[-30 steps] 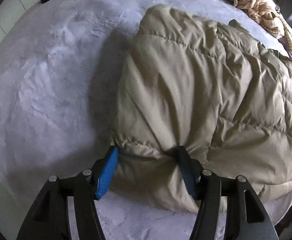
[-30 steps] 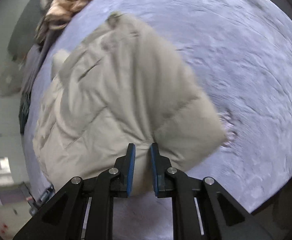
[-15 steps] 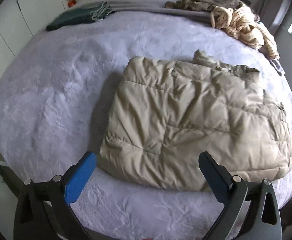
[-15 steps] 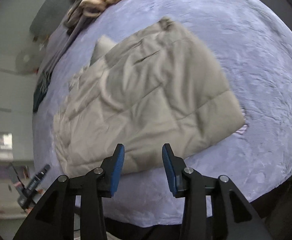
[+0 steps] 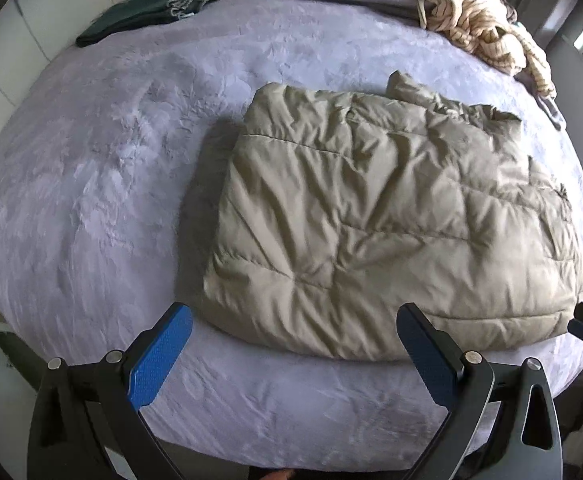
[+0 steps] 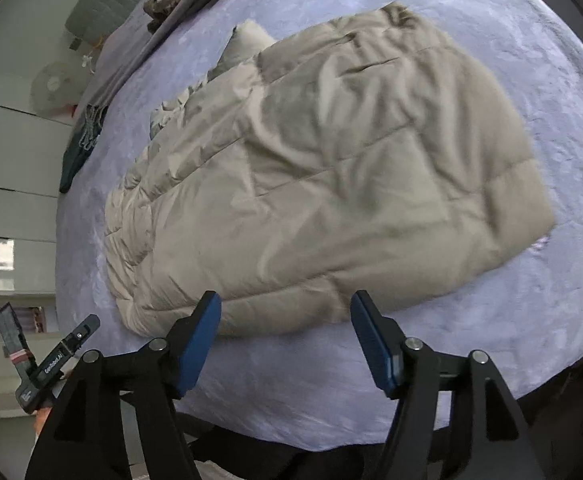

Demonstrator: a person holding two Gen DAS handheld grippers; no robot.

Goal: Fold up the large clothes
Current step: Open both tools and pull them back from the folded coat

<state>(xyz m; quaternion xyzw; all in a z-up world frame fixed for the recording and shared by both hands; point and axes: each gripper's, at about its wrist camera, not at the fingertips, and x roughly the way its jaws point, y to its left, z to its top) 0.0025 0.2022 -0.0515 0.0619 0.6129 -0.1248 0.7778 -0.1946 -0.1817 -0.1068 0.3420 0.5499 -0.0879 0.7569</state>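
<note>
A beige quilted puffer jacket (image 5: pixel 383 220) lies folded flat on the lavender bedspread (image 5: pixel 103 184); it also shows in the right wrist view (image 6: pixel 323 176). My left gripper (image 5: pixel 295 326) is open wide and empty, held back just off the jacket's near edge. My right gripper (image 6: pixel 287 312) is open and empty, just off the jacket's near hem. The left gripper's body (image 6: pixel 51 364) shows at the lower left of the right wrist view.
A dark green folded cloth (image 5: pixel 139 12) lies at the far left of the bed. A heap of cream and brown clothes (image 5: pixel 479 24) lies at the far right. White cupboards (image 6: pixel 7 168) stand beside the bed. The bed's near edge (image 5: pixel 291 452) is close below the grippers.
Both grippers let go of the jacket, opened wide and pulled back from it. The jacket dropped and now lies flat on the bed.
</note>
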